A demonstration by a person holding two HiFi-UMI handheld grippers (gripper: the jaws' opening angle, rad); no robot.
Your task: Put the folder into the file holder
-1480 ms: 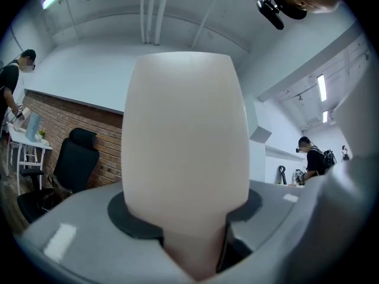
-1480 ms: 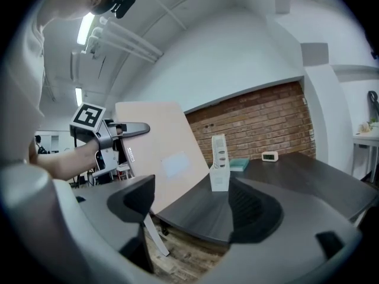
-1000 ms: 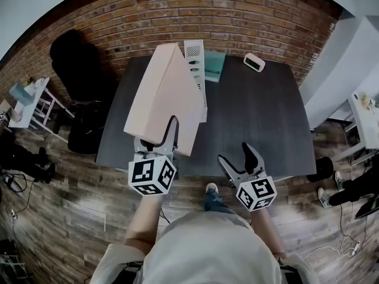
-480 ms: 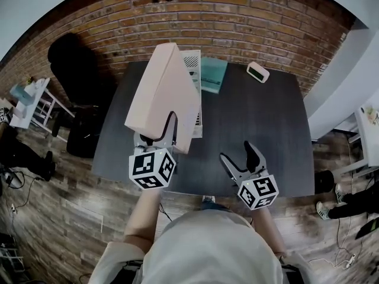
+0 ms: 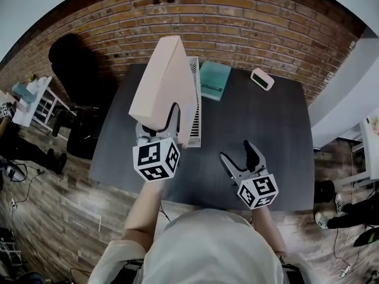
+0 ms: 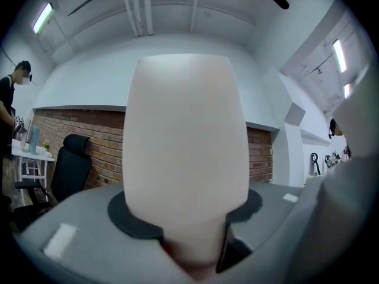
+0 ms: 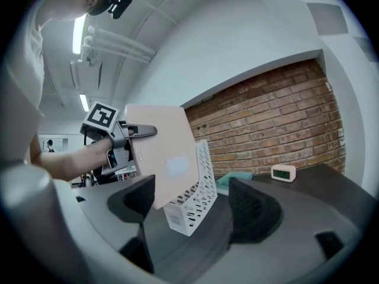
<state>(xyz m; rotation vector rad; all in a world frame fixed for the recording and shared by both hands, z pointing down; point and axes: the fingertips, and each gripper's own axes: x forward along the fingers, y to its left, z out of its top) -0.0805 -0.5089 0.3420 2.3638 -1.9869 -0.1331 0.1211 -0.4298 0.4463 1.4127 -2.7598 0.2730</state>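
My left gripper point(image 5: 157, 125) is shut on the near edge of a large pale pink folder point(image 5: 164, 80), held tilted in the air above the table's left half. Seen from the left gripper view, the folder point(image 6: 186, 152) fills the middle, clamped between both jaws. The white perforated file holder point(image 5: 195, 102) stands on the table just right of the folder. In the right gripper view the folder's point(image 7: 169, 152) lower corner overlaps the holder's point(image 7: 195, 197) near top edge. My right gripper point(image 5: 243, 158) hovers open and empty over the table's front right.
The table point(image 5: 260, 135) is dark, and its back part holds a teal book point(image 5: 214, 80) and a small white clock point(image 5: 262, 78). A black office chair point(image 5: 74, 64) stands to the table's left by the brick wall. A white side stand point(image 5: 29, 99) is farther left.
The left gripper has carried the folder a little forward and to the right, closer over the file holder, and tipped it more upright. The right gripper has stayed where it was.
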